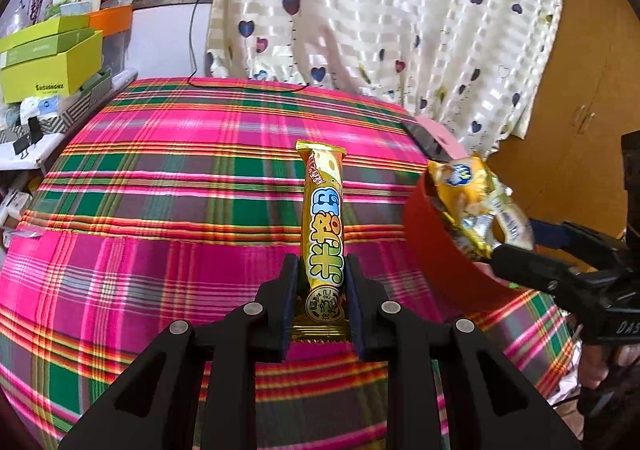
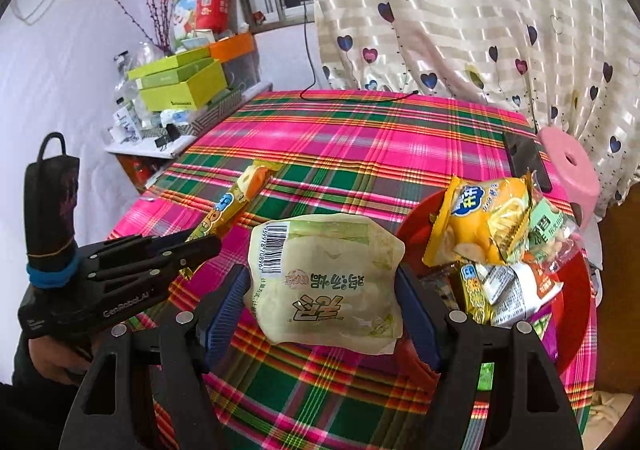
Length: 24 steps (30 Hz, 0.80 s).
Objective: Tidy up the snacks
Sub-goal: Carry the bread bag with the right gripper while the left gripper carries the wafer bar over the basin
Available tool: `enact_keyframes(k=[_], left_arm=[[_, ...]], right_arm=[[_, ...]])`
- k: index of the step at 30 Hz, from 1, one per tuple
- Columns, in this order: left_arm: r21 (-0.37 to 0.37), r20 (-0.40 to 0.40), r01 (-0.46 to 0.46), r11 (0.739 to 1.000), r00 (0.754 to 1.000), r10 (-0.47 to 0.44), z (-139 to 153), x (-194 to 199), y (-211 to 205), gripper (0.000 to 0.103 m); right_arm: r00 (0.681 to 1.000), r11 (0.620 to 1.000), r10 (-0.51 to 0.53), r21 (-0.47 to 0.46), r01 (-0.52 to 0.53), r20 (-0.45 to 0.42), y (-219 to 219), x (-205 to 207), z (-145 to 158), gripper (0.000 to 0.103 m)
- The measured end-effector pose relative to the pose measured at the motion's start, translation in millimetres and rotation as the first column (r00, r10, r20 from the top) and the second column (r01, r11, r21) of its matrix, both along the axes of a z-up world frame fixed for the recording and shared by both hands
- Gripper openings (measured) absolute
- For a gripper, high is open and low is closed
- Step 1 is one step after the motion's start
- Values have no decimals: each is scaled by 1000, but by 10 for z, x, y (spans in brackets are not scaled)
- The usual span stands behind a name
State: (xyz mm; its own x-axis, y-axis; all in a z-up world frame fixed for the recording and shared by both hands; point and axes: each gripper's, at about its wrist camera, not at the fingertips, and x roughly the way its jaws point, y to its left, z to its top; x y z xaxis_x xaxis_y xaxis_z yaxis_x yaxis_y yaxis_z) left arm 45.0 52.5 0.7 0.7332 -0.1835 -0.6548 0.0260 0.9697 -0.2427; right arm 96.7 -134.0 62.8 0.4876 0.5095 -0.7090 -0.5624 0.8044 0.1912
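Holding a snack in each tool above the plaid tablecloth (image 1: 168,178), apparently so both can go into the red bowl (image 2: 576,314) without a second trip. Left gripper (image 1: 322,278) clamped on the lower part of a yellow snack bar (image 1: 322,218), gripped low near the sealed end so most of its length juts forward, clear of the cloth. Right gripper (image 2: 322,290) closed wide across a pale green-and-white pouch (image 2: 326,278), blue pads pressing its two side edges, barcode end pointing away; a broad pinch like this probably suits a puffy bag that would crumple under more force. Piled already in the red bowl: an orange-yellow biscuit packet (image 2: 486,218) and several smaller wrappers, heaped above the rim at the table's right side, near a pink stool (image 2: 568,166). Posed level and pointing across the table, left tool out to the left of the bowl, seen side-on from the right wrist with the bar angled up and away. Held just beside the bowl's near-left edge, right tool slightly raised, pouch not yet over the rim. Judging from this, both drops remaining.
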Motion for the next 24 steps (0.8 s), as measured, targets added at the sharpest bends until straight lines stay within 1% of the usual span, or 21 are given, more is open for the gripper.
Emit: enact_keyframes(k=[5,24], left_arm=[[0,11,25,1000,1000,-25,80,-33,-151,24],[21,52,158,987,986,-159,328,16,-802,24]], right_arm=[[1000,1000,-17,17,17,6,-140,-50,25,72],[984,982,-179,55,178,8,-954,25,76,72]])
